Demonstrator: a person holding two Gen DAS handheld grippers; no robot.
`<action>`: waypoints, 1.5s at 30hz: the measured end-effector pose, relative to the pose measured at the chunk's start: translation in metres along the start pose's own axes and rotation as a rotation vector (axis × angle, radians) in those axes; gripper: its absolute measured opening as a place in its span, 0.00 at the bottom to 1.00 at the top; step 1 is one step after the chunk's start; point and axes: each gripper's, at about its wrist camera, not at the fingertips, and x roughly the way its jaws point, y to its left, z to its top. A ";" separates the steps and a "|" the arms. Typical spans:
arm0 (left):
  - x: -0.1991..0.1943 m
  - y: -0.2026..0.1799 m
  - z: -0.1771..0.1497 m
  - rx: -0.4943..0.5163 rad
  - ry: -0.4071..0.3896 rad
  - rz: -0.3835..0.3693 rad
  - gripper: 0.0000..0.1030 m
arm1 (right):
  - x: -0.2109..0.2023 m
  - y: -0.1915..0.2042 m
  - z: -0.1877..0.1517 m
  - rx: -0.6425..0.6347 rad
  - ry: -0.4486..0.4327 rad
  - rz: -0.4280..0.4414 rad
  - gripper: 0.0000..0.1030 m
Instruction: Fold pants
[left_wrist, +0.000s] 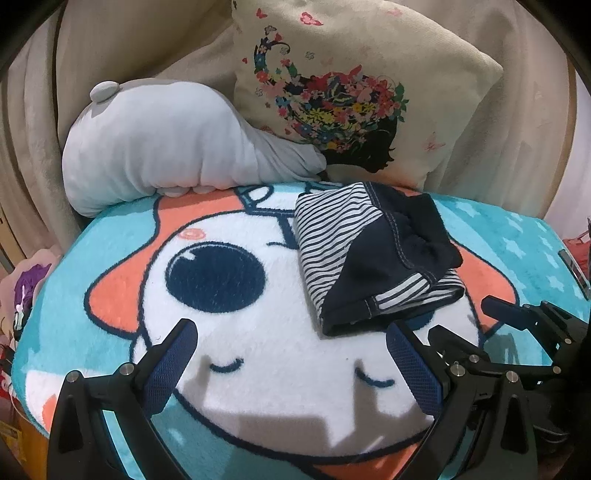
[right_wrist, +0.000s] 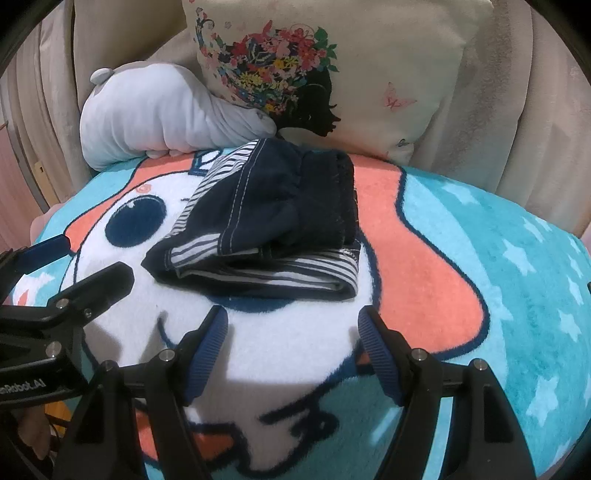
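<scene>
Blue-padded, the left gripper (left_wrist: 291, 349) and right gripper (right_wrist: 293, 328) both gape empty above the fleece blanket (right_wrist: 461, 258). Just ahead of each lie the pants (right_wrist: 273, 221), already a compact bundle. Folding looks finished; next likely needs only a tidy press or withdrawal.

My left gripper (left_wrist: 291, 354) showing matt black plastic with ridged blue rubbery pads (left_wrist: 170, 369), steel bolt heads glinting, pants (left_wrist: 373, 254) lying as soft navy and striped knit cloth, blanket (left_wrist: 258, 369) looking fuzzy fleece, plush pillow (left_wrist: 155, 147) looking smooth velvety, cushion (left_wrist: 332, 74) looking woven, printed.
</scene>
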 end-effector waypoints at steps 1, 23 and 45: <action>0.000 0.000 0.000 -0.002 0.000 0.001 1.00 | 0.000 0.000 0.000 0.001 0.001 0.000 0.70; 0.007 0.004 0.001 -0.016 0.017 0.007 1.00 | 0.003 -0.004 0.001 0.002 0.003 0.012 0.70; 0.013 0.004 -0.003 -0.034 0.044 -0.020 1.00 | 0.004 -0.002 0.001 -0.011 0.001 0.023 0.70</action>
